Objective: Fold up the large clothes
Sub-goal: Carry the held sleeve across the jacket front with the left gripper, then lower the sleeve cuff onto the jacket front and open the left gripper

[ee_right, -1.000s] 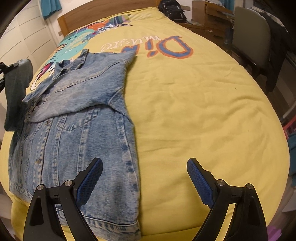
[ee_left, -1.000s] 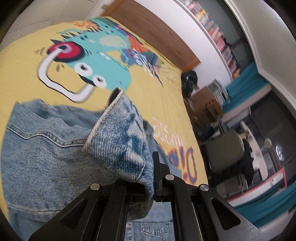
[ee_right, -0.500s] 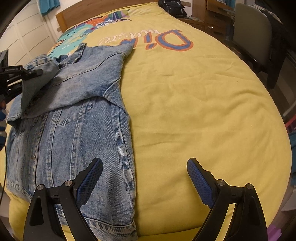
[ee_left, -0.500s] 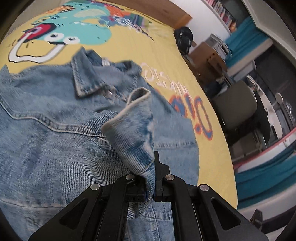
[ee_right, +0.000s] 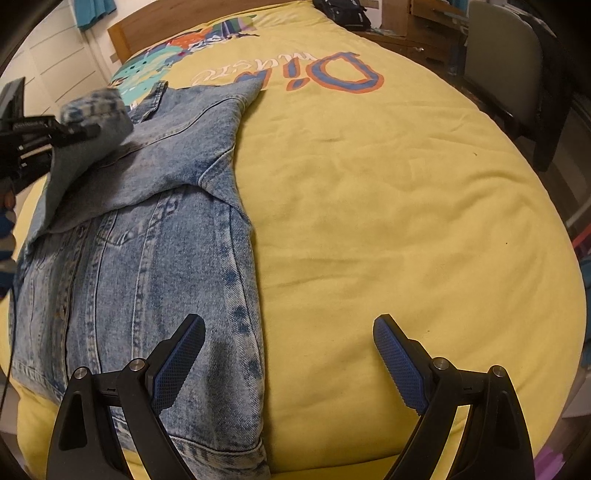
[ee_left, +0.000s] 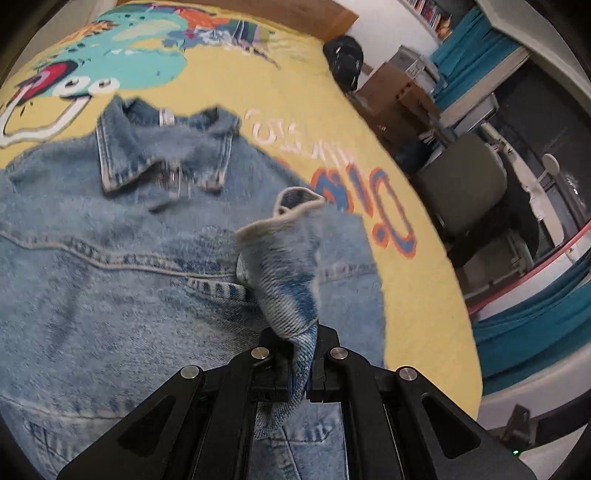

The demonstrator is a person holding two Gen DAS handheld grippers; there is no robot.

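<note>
A light blue denim jacket (ee_right: pixel 147 229) lies front up on a yellow printed bedspread (ee_right: pixel 388 206), its collar (ee_left: pixel 155 151) toward the headboard. My left gripper (ee_left: pixel 301 345) is shut on the jacket's sleeve cuff (ee_left: pixel 288 266) and holds it above the jacket's chest; it shows at the left edge of the right wrist view (ee_right: pixel 74 131). One sleeve lies folded across the chest (ee_right: pixel 207 122). My right gripper (ee_right: pixel 288 354) is open and empty, above the jacket's hem edge near the foot of the bed.
A wooden headboard (ee_right: pixel 192 14) is at the far end. A black bag (ee_left: pixel 345 61), a wooden desk (ee_left: pixel 399 96) and a grey chair (ee_left: pixel 461 184) stand beside the bed's right side. White cupboards (ee_right: pixel 55 62) are on the left.
My left gripper has carried the sleeve cuff from beside the jacket across over its chest, toward the bed's right side. The right gripper has stayed open and nearly still.
</note>
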